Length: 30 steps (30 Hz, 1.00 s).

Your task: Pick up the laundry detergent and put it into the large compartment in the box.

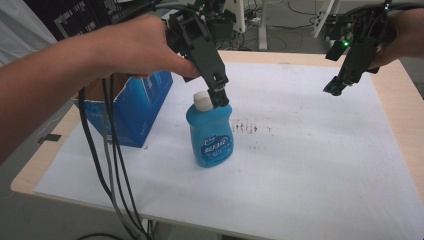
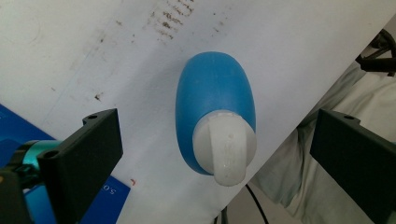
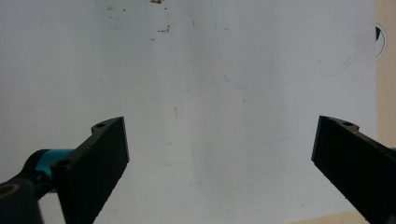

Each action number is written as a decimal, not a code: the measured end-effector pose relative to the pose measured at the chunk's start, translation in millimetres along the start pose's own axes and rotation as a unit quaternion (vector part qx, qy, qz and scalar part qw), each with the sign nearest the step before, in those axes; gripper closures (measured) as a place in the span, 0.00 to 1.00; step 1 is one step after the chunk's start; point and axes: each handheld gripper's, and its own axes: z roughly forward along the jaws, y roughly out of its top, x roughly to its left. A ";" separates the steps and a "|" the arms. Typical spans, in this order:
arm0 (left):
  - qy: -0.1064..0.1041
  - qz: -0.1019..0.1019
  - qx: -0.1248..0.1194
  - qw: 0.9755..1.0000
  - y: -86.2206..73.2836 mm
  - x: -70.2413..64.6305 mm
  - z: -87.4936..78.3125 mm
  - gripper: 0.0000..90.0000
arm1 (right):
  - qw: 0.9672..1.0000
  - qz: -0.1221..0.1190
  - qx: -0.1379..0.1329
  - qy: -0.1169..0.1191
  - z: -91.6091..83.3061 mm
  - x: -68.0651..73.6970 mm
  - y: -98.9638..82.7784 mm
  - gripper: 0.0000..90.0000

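Note:
A blue bottle (image 1: 210, 136) with a white cap (image 1: 203, 101) stands upright on the white sheet (image 1: 300, 165) near the table's middle. My left gripper (image 1: 218, 92) hangs right over the cap, pointing down. In the left gripper view the bottle (image 2: 215, 98) and its cap (image 2: 225, 148) sit between the two wide-apart jaws, untouched, so the left gripper (image 2: 215, 151) is open. My right gripper (image 1: 336, 86) is held in the air at the far right, above bare sheet. In the right gripper view its jaws stand far apart with nothing between them, and the right gripper (image 3: 219, 151) is open.
An open blue cardboard box (image 1: 131, 106) stands left of the bottle, its corner (image 2: 28, 135) showing in the left gripper view. Black cables (image 1: 112, 165) trail off the table's front left. Faint brown stains (image 1: 250, 126) mark the sheet right of the bottle. The wooden table edge (image 1: 405, 120) runs along the right.

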 end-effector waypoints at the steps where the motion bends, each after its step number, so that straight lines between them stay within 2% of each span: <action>1: -0.001 -0.003 -0.004 1.000 -0.7 -0.5 2.1 0.03 | 1.000 0.004 0.000 0.000 -0.4 1.0 0.1 0.03; 18: 0.003 -0.003 -0.007 1.000 -9.6 -3.0 35.9 0.03 | 1.000 0.001 -0.004 -0.002 -1.6 2.8 0.1 0.03; 30: 0.009 0.015 0.009 1.000 -10.0 -5.0 56.5 0.03 | 1.000 0.003 -0.002 -0.001 -0.9 2.1 -1.5 0.03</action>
